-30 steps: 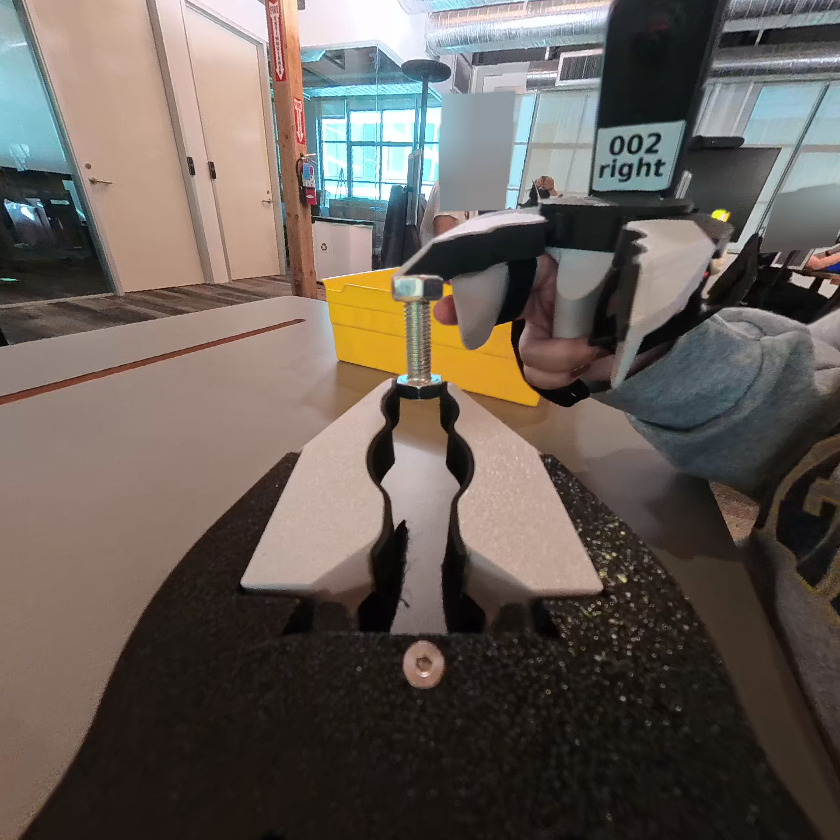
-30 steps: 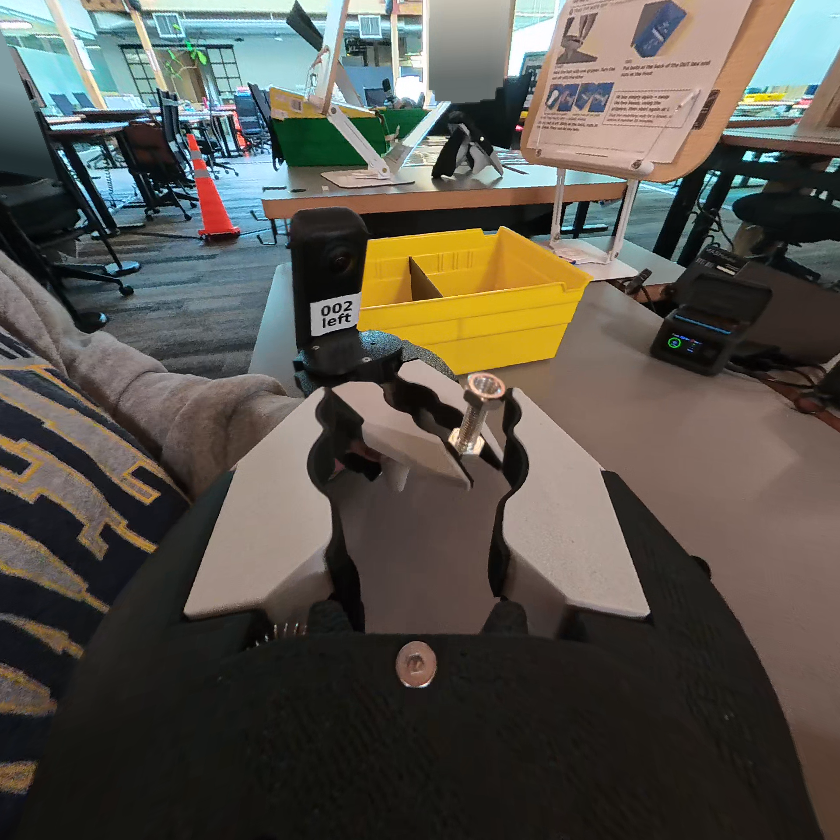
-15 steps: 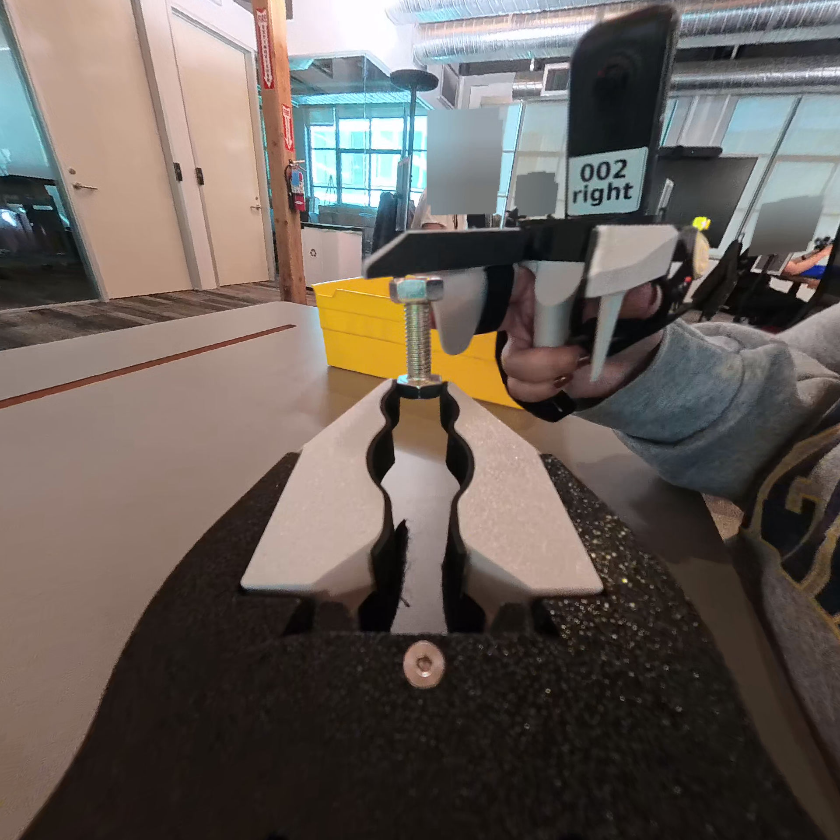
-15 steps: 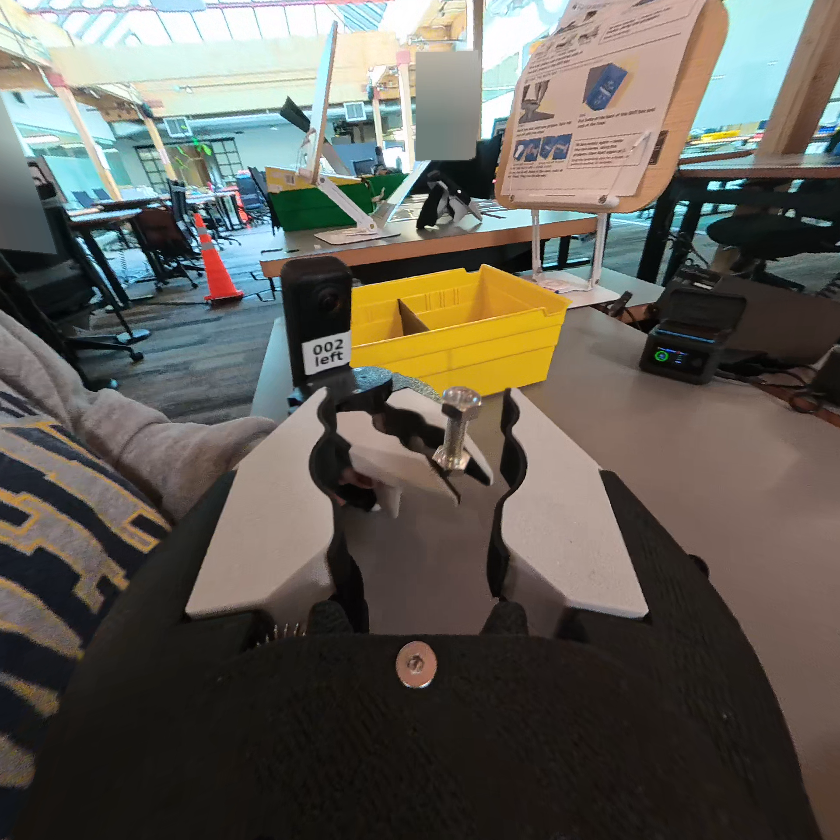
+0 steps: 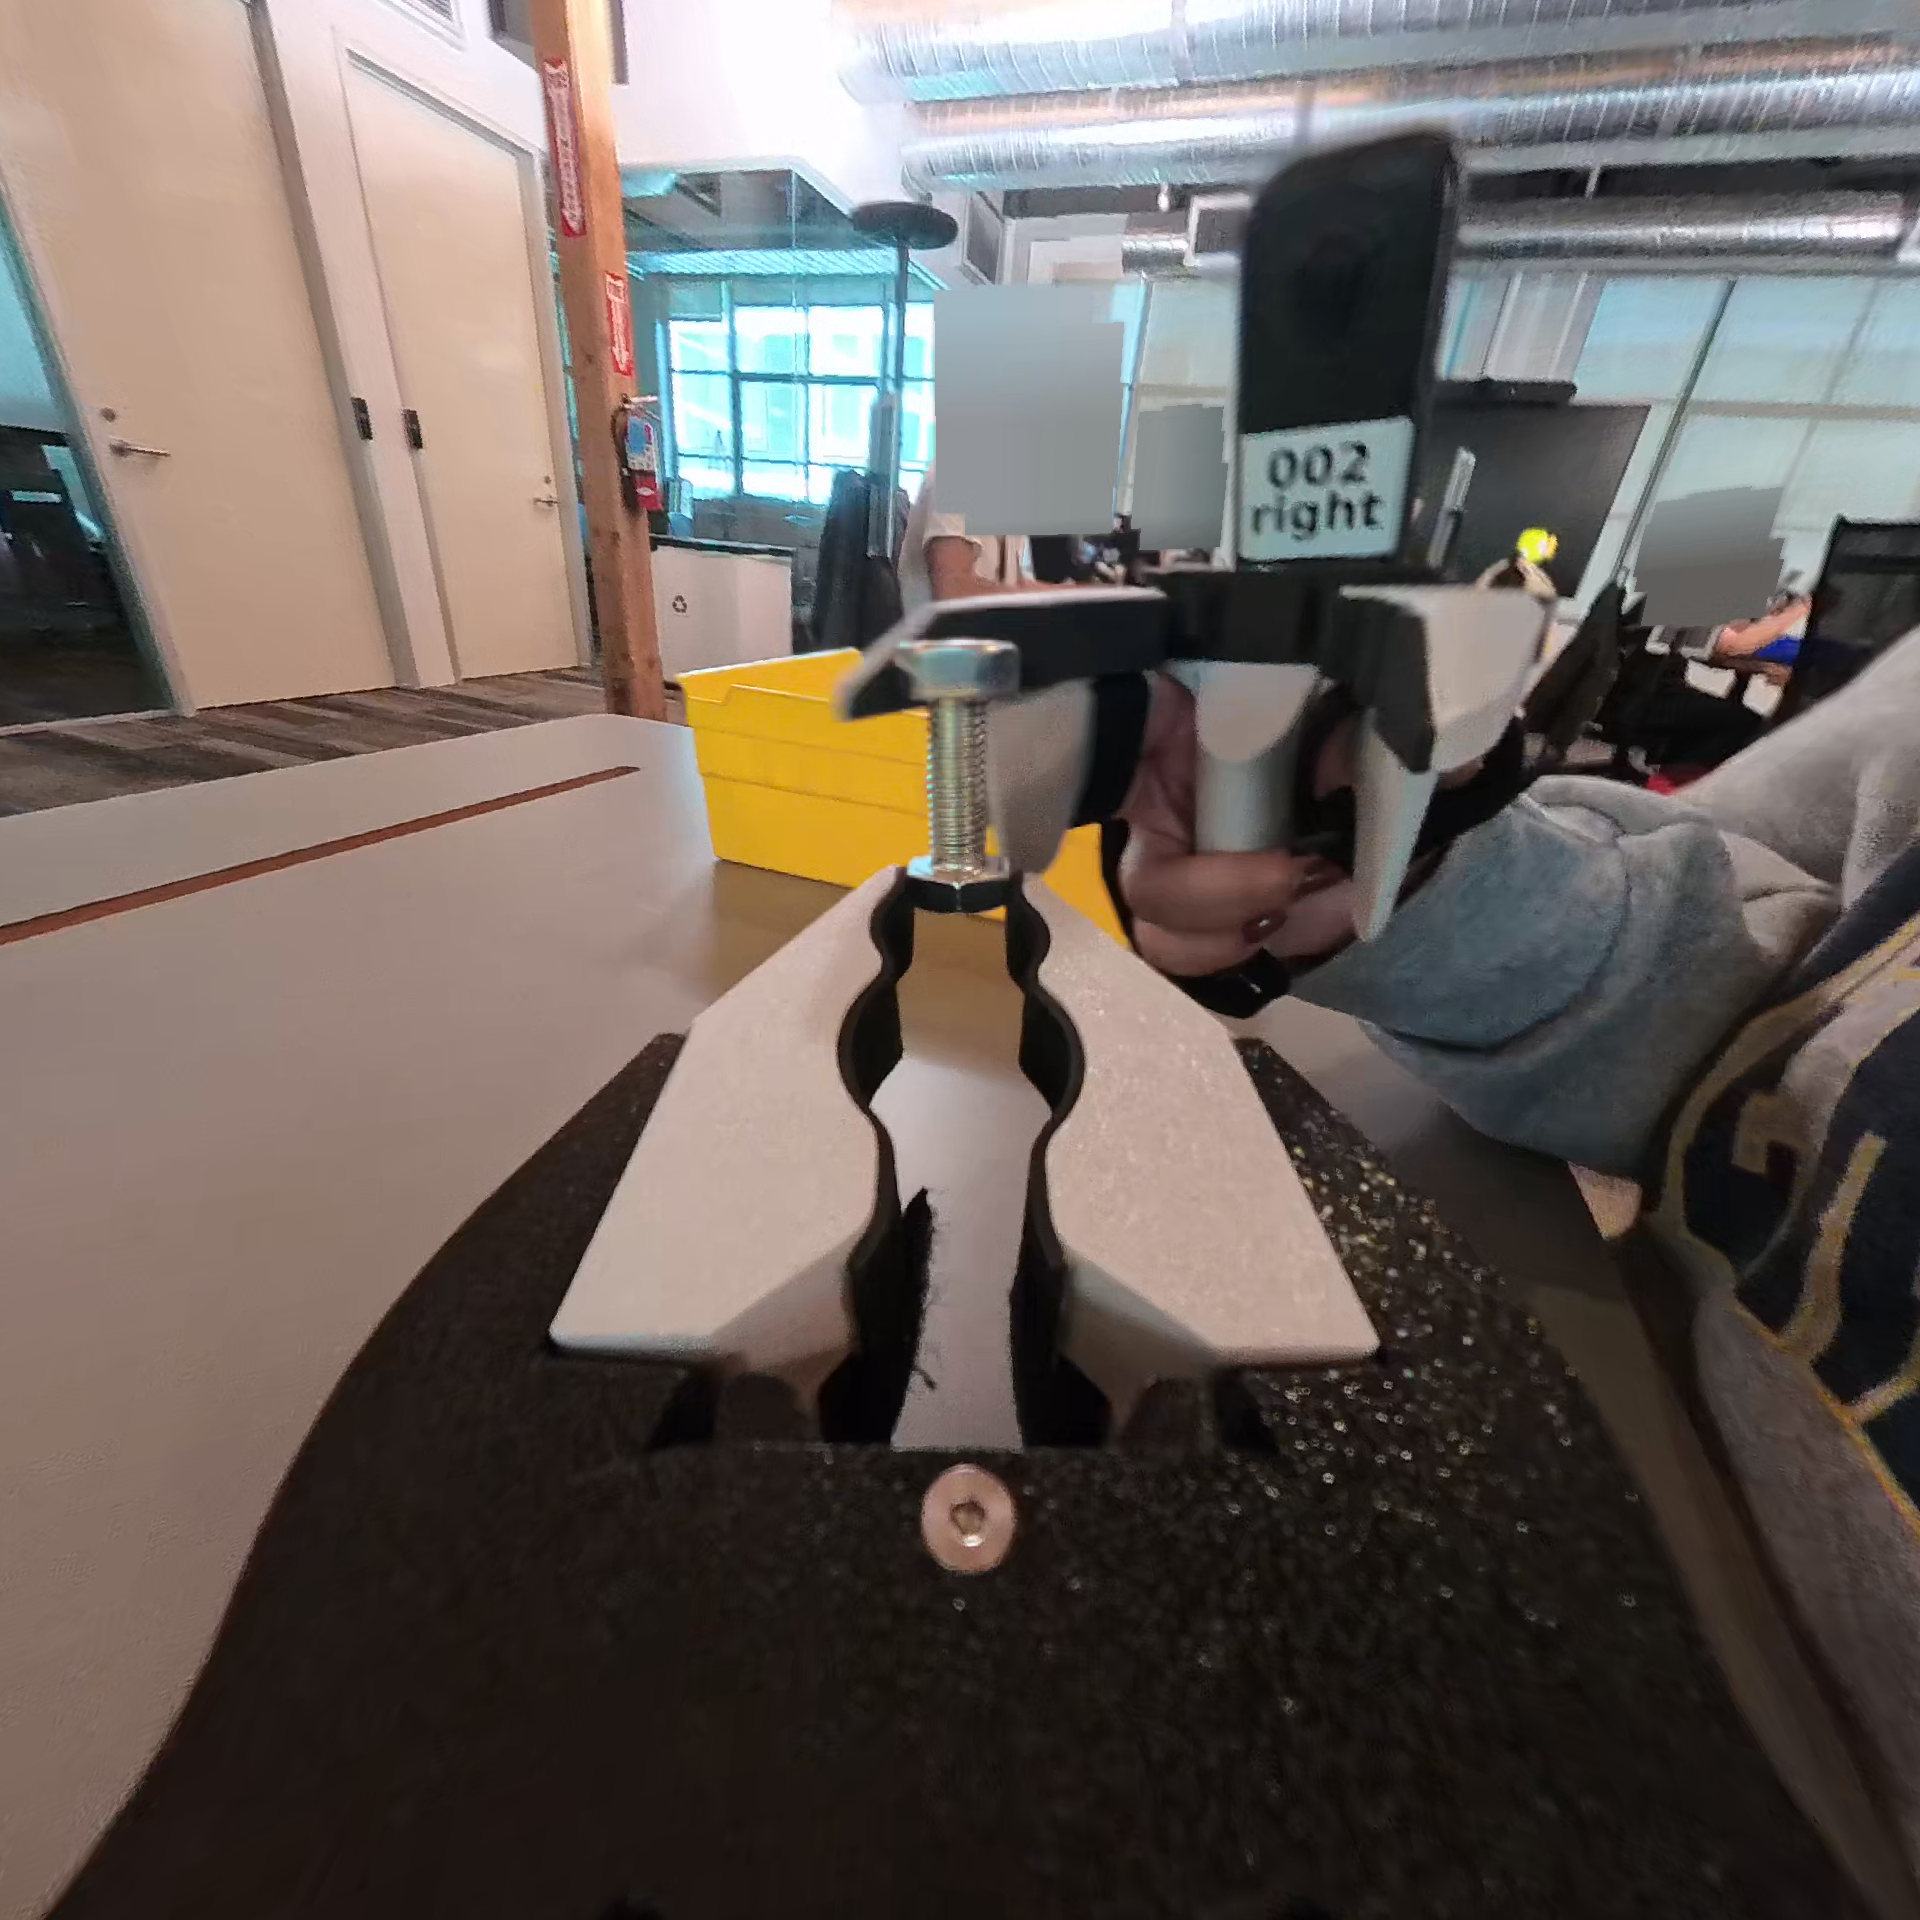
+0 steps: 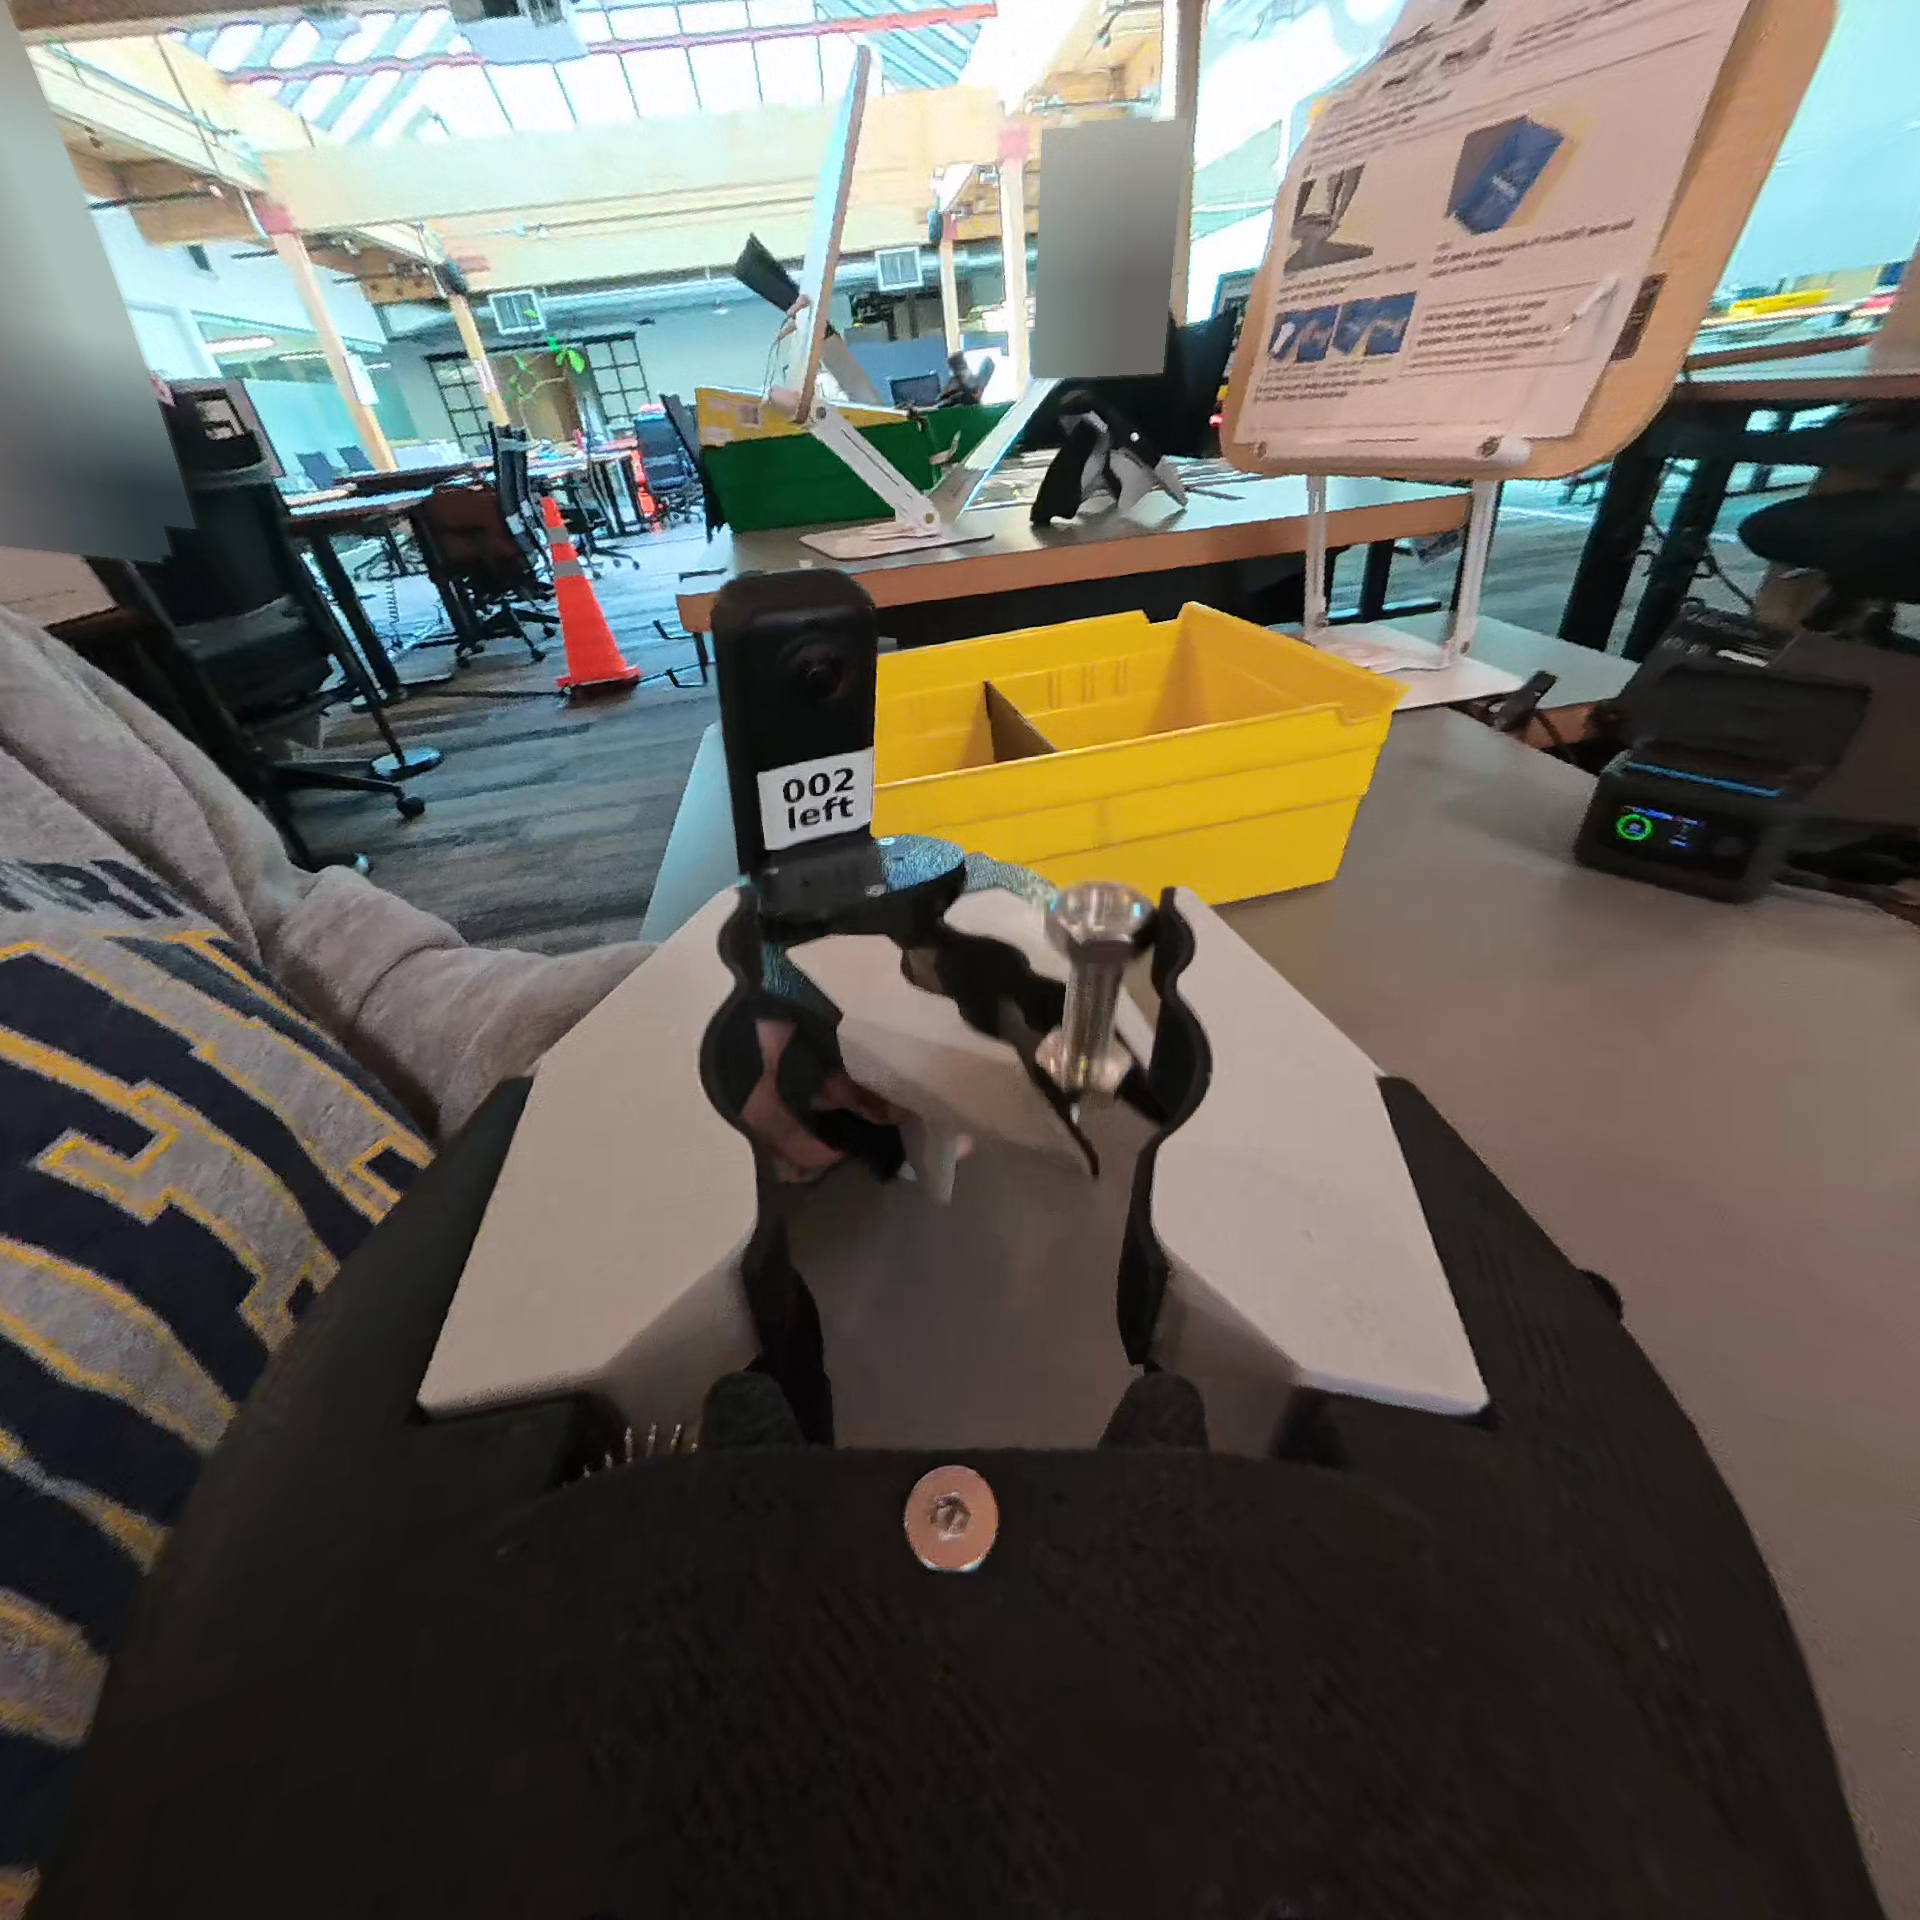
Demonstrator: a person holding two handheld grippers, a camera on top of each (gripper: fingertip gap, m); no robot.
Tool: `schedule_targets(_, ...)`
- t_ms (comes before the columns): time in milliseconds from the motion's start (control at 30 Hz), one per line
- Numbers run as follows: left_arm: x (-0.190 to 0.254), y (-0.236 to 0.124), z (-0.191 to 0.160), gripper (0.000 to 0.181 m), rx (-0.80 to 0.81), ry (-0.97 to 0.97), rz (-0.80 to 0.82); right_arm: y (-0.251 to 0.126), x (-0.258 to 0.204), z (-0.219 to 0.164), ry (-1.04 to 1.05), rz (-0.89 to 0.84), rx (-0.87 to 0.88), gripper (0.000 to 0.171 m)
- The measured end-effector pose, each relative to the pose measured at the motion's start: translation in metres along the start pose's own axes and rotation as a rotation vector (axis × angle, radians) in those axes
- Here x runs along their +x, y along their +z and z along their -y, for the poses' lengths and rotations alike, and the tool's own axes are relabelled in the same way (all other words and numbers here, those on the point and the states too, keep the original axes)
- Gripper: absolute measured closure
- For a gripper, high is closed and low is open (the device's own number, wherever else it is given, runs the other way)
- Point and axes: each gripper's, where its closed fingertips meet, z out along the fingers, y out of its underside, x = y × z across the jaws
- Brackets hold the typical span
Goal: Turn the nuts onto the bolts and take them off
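A silver bolt [image 5: 958, 774] stands upright, head up, with a nut [image 5: 956, 896] at its lower end. My left gripper [image 5: 956, 904] is shut on the nut and holds the bolt above the grey table [image 5: 312, 1039]. My right gripper [image 6: 956, 914] is open and level. The bolt's head [image 6: 1096, 920] lies between its fingertips, close to the right finger [image 6: 1247, 1039]. In the left wrist view the right gripper [image 5: 1143, 634] reaches the bolt head from the right, held by a hand. The left gripper [image 6: 1075, 1081] shows between my right fingers.
A yellow divided bin [image 6: 1143, 790] stands on the table just behind the bolt and also shows in the left wrist view [image 5: 800, 769]. A small black device with a lit screen [image 6: 1662, 831] sits at the right. A grey sleeve [image 5: 1507, 935] crosses the right side. Some 6 cm of space lies between my two pairs of fingers.
The right gripper has rolled from tilted to level and stayed open around the bolt head. The left gripper, nut and bolt have not moved.
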Motion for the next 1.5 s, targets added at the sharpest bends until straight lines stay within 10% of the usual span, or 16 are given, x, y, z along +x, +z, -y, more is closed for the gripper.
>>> schedule_targets(433,-0.008,-0.007,0.007,0.166,0.05,-0.062,0.017,-0.024,0.002,0.001,-0.013,-0.012,0.017,0.123)
schedule_targets(1500,0.034,0.008,-0.006,0.166,-0.039,-0.031,-0.202,0.004,-0.011,-0.006,-0.023,0.088,-0.036,0.11)
